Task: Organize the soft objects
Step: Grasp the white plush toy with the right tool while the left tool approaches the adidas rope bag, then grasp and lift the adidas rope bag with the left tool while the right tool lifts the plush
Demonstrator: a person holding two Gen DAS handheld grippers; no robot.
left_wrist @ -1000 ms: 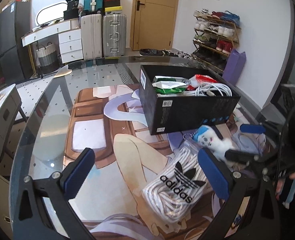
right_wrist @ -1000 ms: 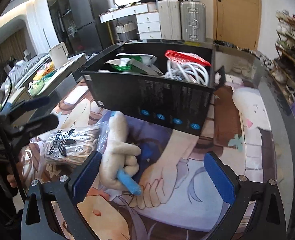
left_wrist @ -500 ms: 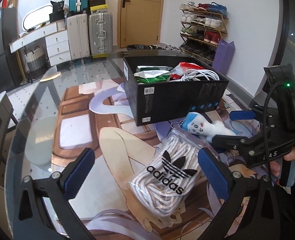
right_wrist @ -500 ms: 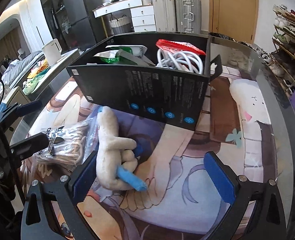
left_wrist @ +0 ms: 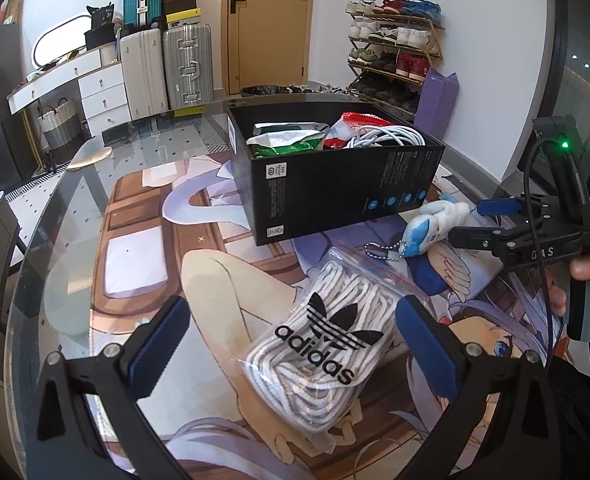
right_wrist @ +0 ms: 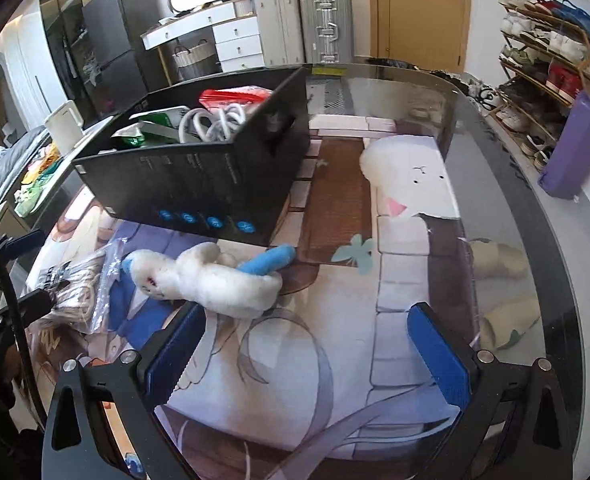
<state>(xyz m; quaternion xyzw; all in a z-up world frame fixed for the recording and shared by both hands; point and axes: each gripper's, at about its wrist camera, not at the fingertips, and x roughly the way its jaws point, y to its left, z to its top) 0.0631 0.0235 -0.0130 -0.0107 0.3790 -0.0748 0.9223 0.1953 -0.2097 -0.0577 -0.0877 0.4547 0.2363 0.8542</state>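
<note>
A white and blue plush doll [right_wrist: 211,276] lies on the glass table in front of a black box [right_wrist: 215,176]; it also shows in the left wrist view [left_wrist: 431,226] with a bead chain. My right gripper [right_wrist: 307,348] is open just behind the doll, its left finger [right_wrist: 175,350] touching or nearly touching it. A clear bag of white laces marked adidas [left_wrist: 327,340] lies between the open fingers of my left gripper [left_wrist: 291,344]. The black box [left_wrist: 335,184] holds green and red packets and a white cable.
The round glass table [left_wrist: 75,184] covers an anime print mat. Its right edge [right_wrist: 535,216] curves near a purple bag [right_wrist: 575,152] and a shoe rack [right_wrist: 547,40]. Suitcases and white drawers stand at the back.
My right gripper swung right and closer behind the doll, which now lies sideways, turned. My left gripper drew back and left; the laces bag sits more centred between its fingers.
</note>
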